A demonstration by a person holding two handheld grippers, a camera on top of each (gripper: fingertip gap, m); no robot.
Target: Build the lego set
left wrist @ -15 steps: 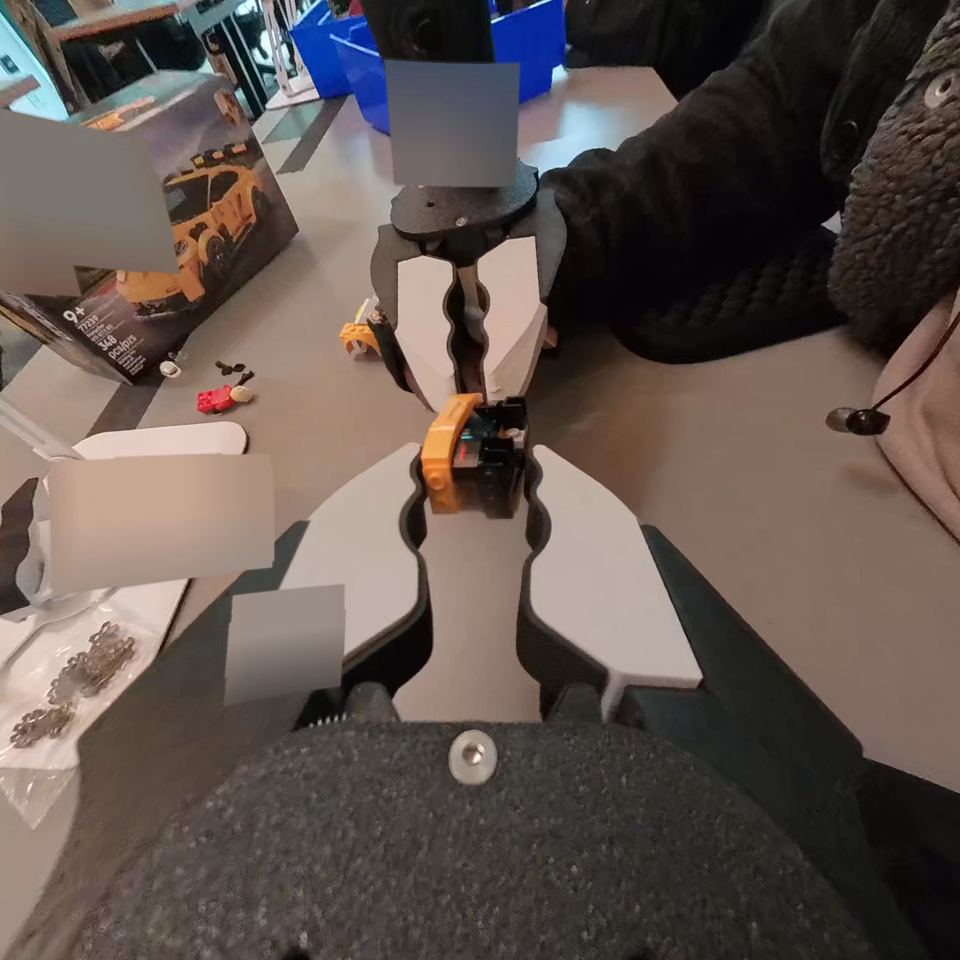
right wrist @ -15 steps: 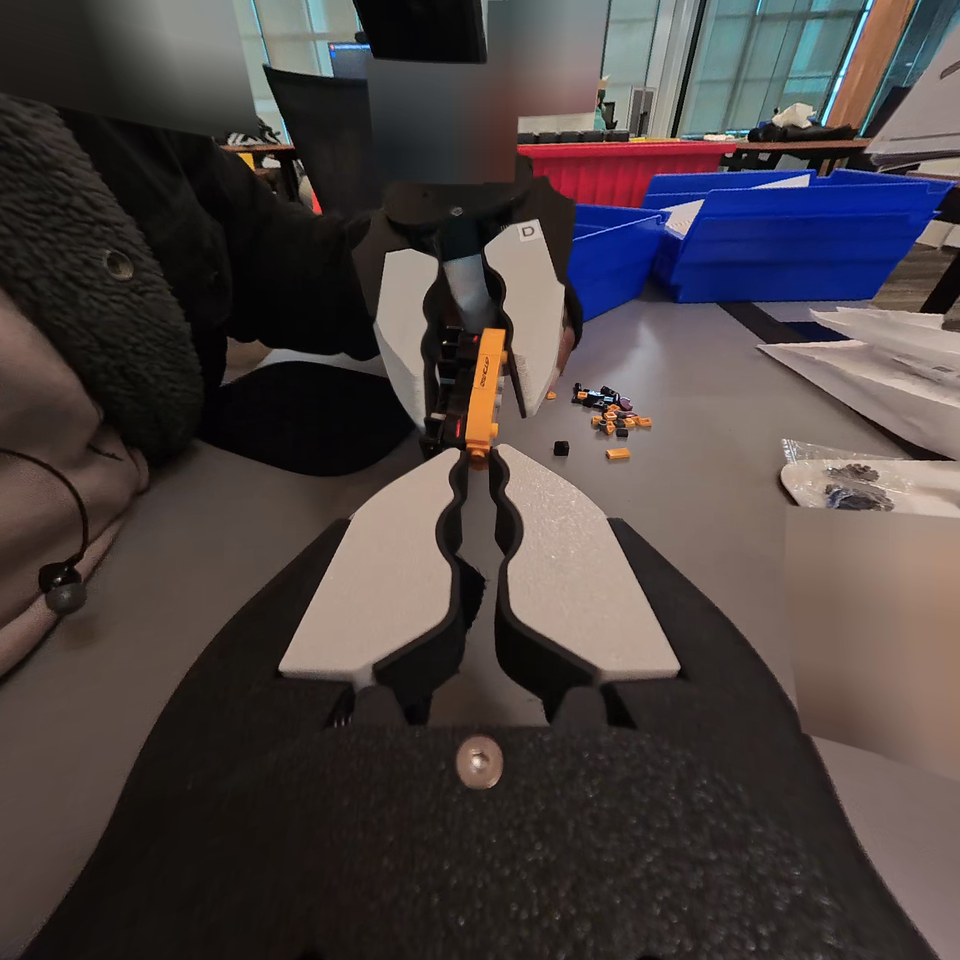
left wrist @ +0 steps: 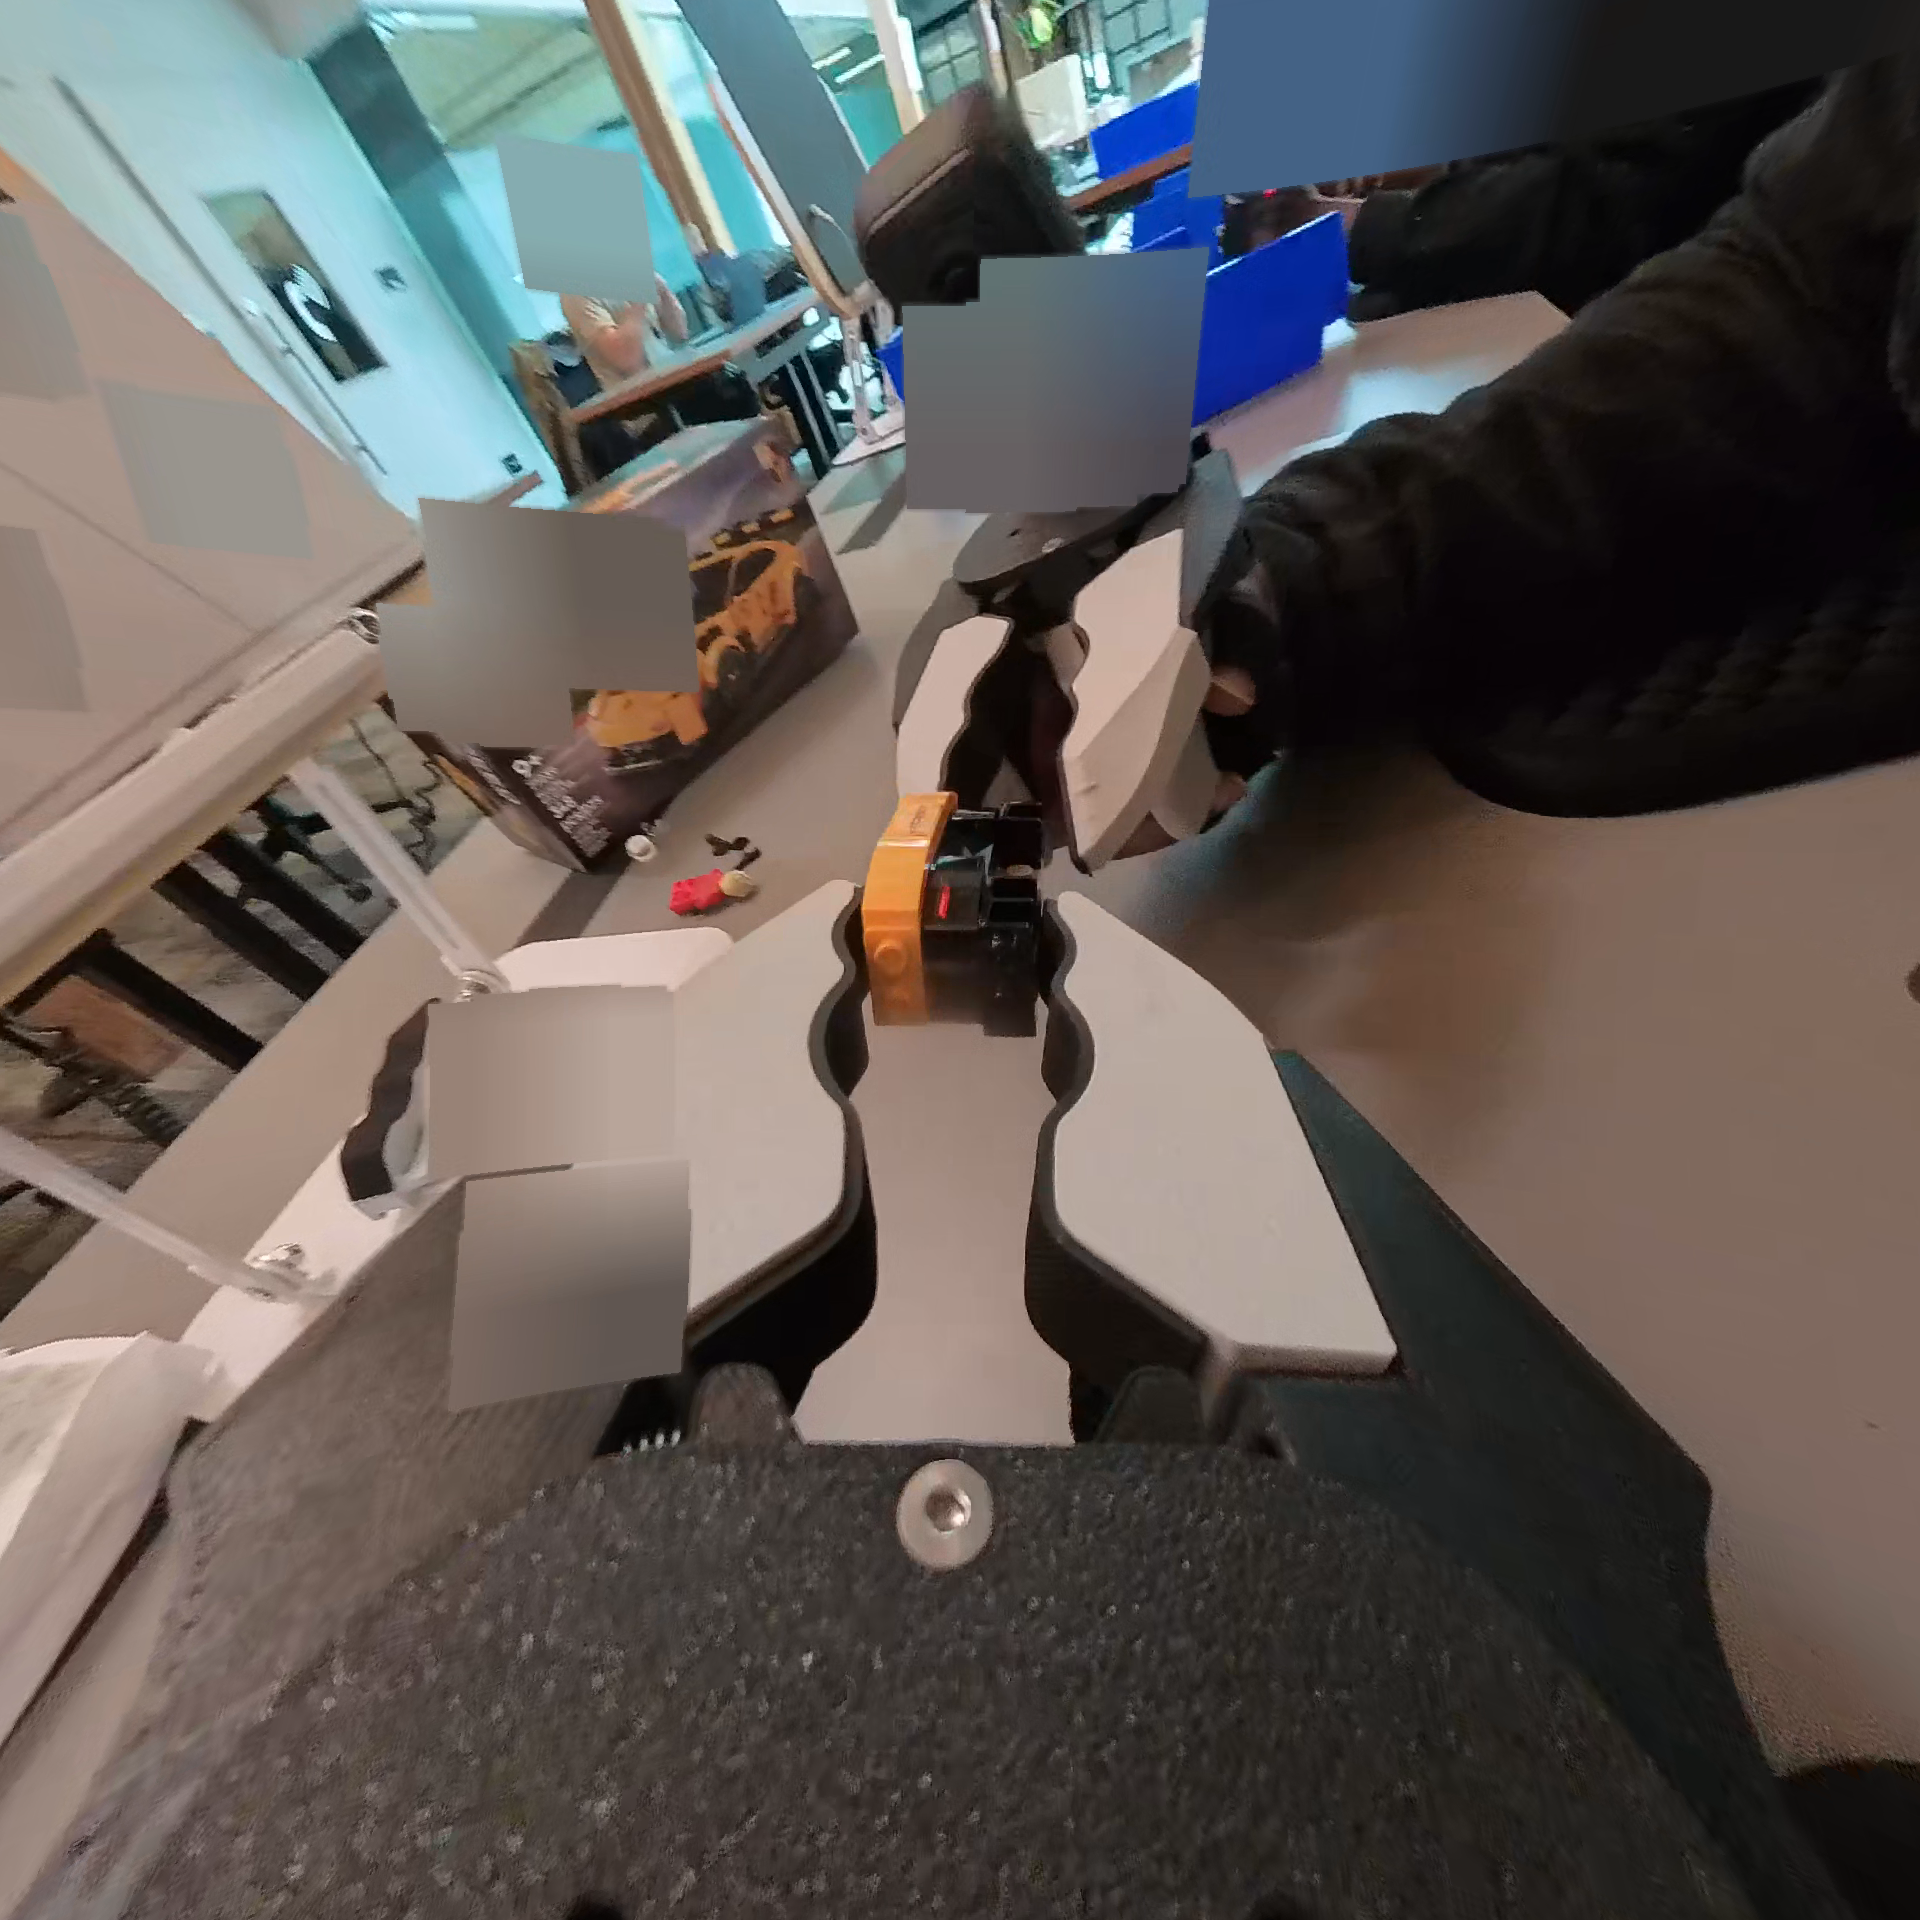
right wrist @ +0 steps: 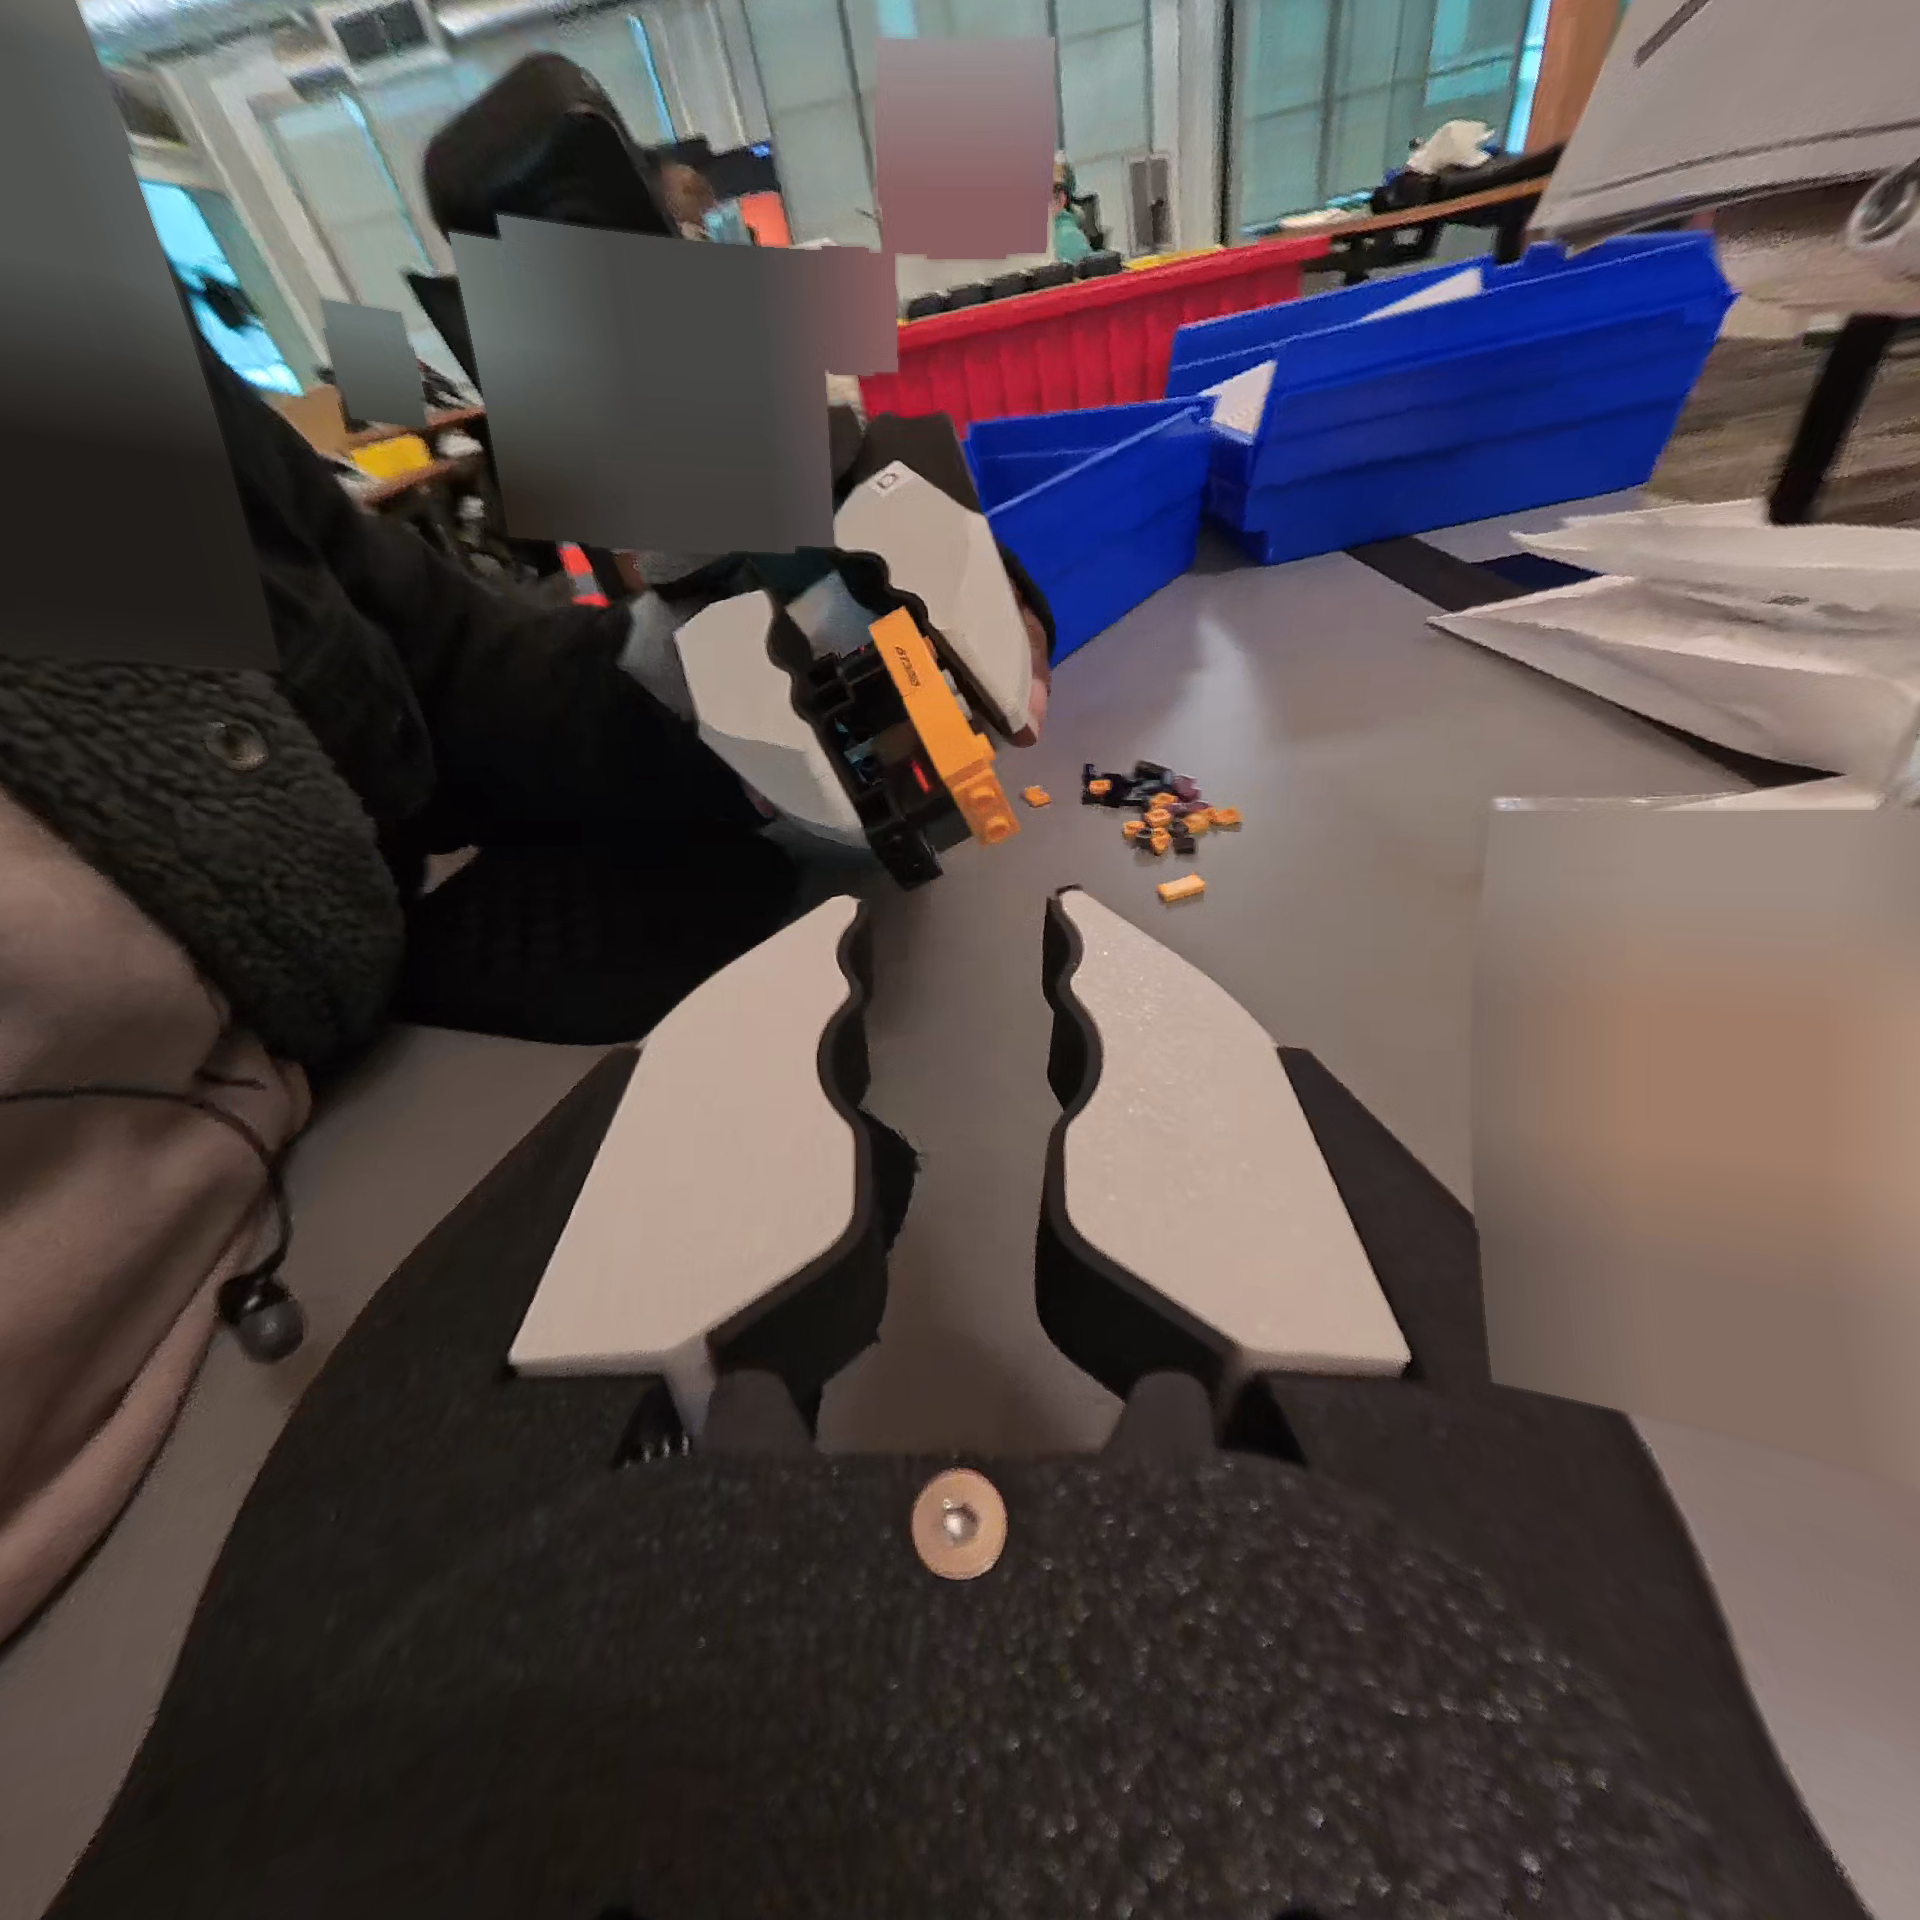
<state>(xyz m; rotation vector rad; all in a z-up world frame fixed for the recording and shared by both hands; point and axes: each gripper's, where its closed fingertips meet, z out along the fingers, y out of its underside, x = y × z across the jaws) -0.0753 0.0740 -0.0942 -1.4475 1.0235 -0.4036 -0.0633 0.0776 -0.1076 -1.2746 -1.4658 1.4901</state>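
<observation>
The black-and-orange lego assembly [left wrist: 951, 920] is held above the desk [left wrist: 1507, 1039], clamped between the jaws of the left gripper [left wrist: 951, 935] at its black core and the orange side plate [right wrist: 935, 717]. Judged from its build, it is light and rigid, but the pressed joints may separate under twisting load. Grip across the flat opposing faces, not on the protruding orange end. The smooth plastic may slip against the jaws if clamping is light. The right gripper [right wrist: 956, 904] stands just beside the assembly with jaws apart and empty. Loose small pieces [right wrist: 1158, 816] lie on the desk nearby; the set's box [left wrist: 665, 717] stands farther off.
</observation>
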